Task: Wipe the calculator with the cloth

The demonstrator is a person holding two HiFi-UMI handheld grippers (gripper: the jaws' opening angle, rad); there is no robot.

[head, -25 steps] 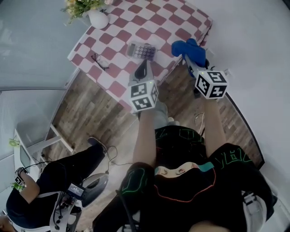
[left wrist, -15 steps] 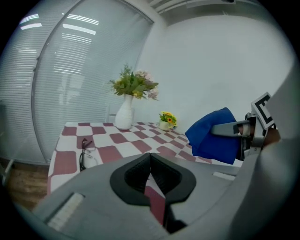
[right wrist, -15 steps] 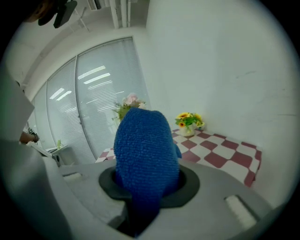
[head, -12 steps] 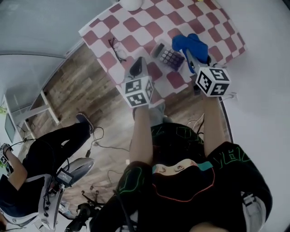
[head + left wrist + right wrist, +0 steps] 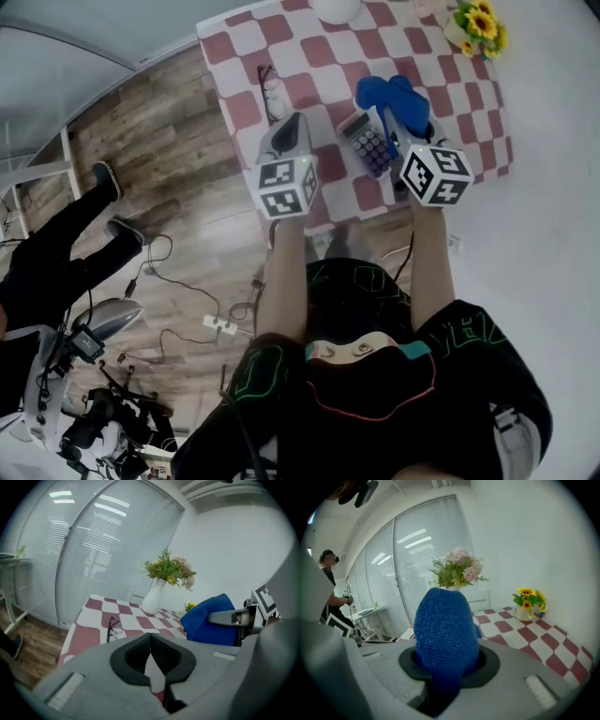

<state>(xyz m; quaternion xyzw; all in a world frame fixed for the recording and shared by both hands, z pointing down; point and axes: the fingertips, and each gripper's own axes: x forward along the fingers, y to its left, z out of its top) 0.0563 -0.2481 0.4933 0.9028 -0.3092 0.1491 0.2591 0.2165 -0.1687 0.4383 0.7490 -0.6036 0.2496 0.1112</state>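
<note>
The calculator (image 5: 367,142) lies aslant on the checked table (image 5: 309,56), near the edge closest to the person and between the two grippers. The right gripper (image 5: 398,131) pinches the blue cloth (image 5: 389,94), which bulges out past its jaws and hangs over the calculator's far end; whether the cloth touches the keys cannot be told. In the right gripper view the cloth (image 5: 445,630) fills the space between the jaws of the right gripper (image 5: 447,663). The left gripper (image 5: 292,127) hovers just left of the calculator, its jaws pressed together at the tips with nothing held (image 5: 150,637). A pair of glasses (image 5: 272,89) lies toward the table's left edge, a white vase (image 5: 336,9) stands at the far edge, and a small sunflower pot (image 5: 478,23) sits by the far right corner
</note>
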